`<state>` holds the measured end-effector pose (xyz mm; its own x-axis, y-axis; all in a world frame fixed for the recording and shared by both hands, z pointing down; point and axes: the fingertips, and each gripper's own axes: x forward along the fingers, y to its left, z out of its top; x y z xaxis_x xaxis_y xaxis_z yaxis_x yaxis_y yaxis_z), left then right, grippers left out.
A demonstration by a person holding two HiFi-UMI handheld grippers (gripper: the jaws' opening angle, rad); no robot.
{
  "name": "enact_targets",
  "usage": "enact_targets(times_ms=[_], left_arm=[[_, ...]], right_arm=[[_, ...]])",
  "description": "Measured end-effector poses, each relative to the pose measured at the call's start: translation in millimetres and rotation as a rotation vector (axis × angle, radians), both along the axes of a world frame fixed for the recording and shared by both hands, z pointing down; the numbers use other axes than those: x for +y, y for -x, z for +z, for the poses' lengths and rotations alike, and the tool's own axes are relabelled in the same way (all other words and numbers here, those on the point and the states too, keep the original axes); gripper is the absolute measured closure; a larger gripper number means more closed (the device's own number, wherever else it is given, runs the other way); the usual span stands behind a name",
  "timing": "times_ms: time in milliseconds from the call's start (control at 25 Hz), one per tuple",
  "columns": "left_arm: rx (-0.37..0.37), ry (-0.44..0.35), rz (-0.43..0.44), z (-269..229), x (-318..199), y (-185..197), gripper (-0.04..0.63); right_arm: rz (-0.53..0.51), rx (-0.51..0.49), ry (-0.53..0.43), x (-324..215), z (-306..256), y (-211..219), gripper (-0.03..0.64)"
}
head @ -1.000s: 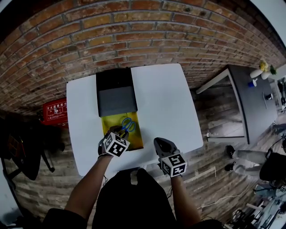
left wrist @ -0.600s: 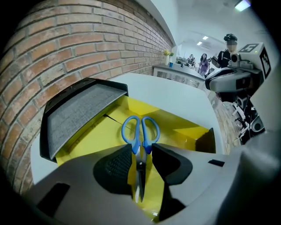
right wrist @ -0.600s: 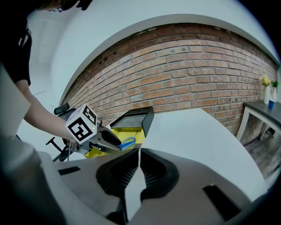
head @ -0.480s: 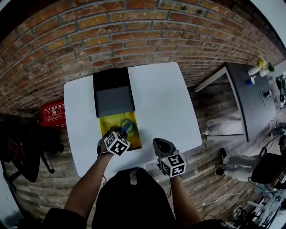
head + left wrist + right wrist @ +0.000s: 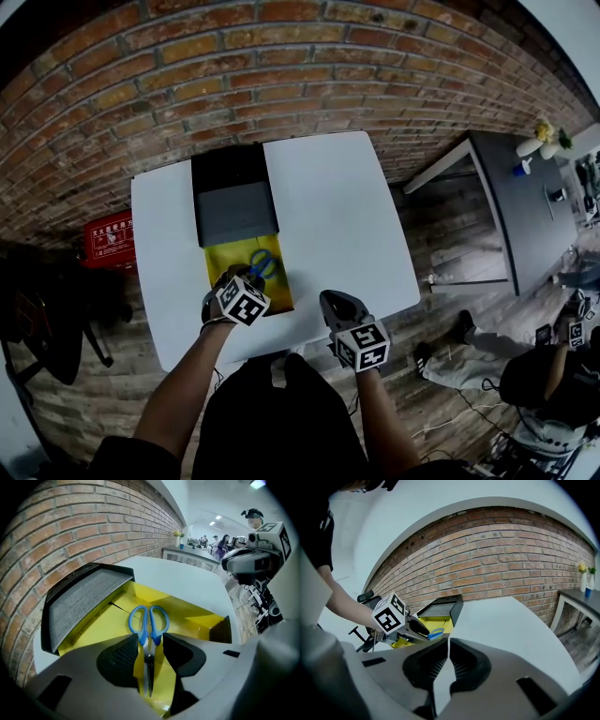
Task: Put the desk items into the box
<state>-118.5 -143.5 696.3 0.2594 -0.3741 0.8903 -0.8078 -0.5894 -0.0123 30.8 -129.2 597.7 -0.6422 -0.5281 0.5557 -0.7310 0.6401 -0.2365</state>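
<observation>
A yellow box point(image 5: 216, 260) with a black and grey lid point(image 5: 233, 210) folded back stands on the white table point(image 5: 337, 216). Blue-handled scissors point(image 5: 149, 619) lie flat inside it, handles pointing away from me. My left gripper point(image 5: 151, 641) hangs just over them with its jaws apart; the blades run down the gap and the pads do not press on them. In the head view it point(image 5: 246, 276) sits over the box's near end. My right gripper point(image 5: 448, 641) is shut and empty, low over the table's front edge point(image 5: 335, 302), to the right of the box.
A brick wall backs the table. On the floor to the left lies a red case point(image 5: 113, 234). A grey desk point(image 5: 525, 192) stands to the right, with people beyond it. My own legs are against the table's near edge.
The left gripper has tilted slightly over the scissors, which stay on the box floor. The right gripper has kept still.
</observation>
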Motion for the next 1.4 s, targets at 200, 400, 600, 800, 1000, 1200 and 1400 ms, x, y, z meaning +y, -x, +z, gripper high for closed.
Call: enact_targets(times_ms=[200,400,600,800,1000,1200,1400], left_arm=[[0.004,-0.035,-0.021,-7,-3,-1,0.426],[0.031,-0.079,-0.072,-26,-6,3,0.426],[0.089,-0.13,-0.161,-55,-7,9,0.428],[0.14,-0.206,-0.255,-85,1,22,0.506],[0.184,-0.271,-0.344,-115,13,40,0.552],[0.225,-0.338,-0.44,-144,31,64,0.575],[0.266,-0.395,-0.496,-170,55,81,0.58]], right_arm=[[-0.002,-0.002,-0.008,2,-1,-4,0.592],[-0.033,-0.019,-0.019,6,-9,2,0.592],[-0.097,-0.044,-0.055,9,-21,14,0.593],[-0.144,-0.098,-0.08,10,-34,30,0.594],[-0.201,-0.133,-0.102,11,-50,45,0.594],[-0.233,-0.167,-0.126,15,-68,53,0.594],[-0.249,-0.212,-0.148,16,-86,56,0.595]])
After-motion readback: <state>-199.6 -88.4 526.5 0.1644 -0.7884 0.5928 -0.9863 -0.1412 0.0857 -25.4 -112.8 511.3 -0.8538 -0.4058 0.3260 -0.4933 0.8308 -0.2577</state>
